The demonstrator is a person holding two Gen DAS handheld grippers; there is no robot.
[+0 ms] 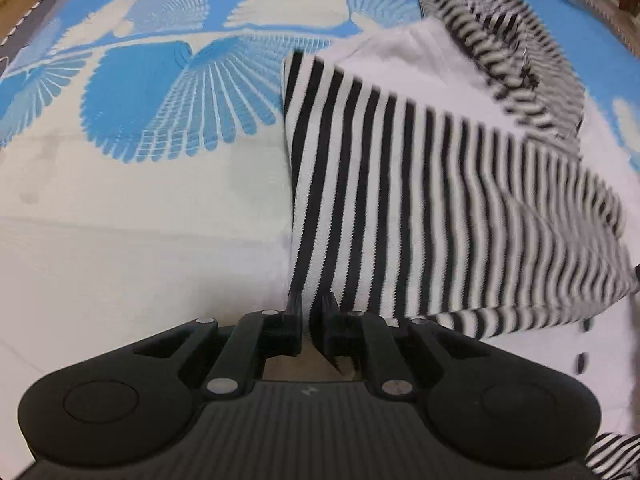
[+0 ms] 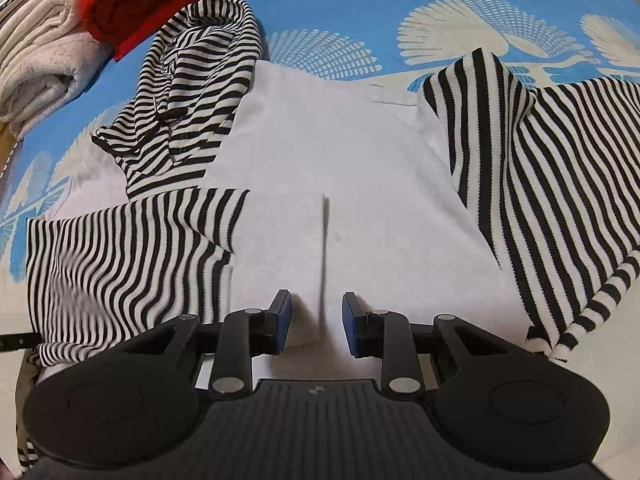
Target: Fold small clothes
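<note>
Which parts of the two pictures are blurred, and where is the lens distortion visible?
Left wrist view: the striped sleeve smears toward the right, and the hood is blurred. Right wrist view: mostly sharp, only the near striped sleeve is soft; the blue mat curves at the edges.

left gripper (image 1: 310,314): matte black, ribbed body, two round side discs, silver pivot pins, plain black fingers, small pale logo | right gripper (image 2: 316,314): same black ribbed body, round discs, silver pins, blue pads (image 2: 285,312) inside fingers
</note>
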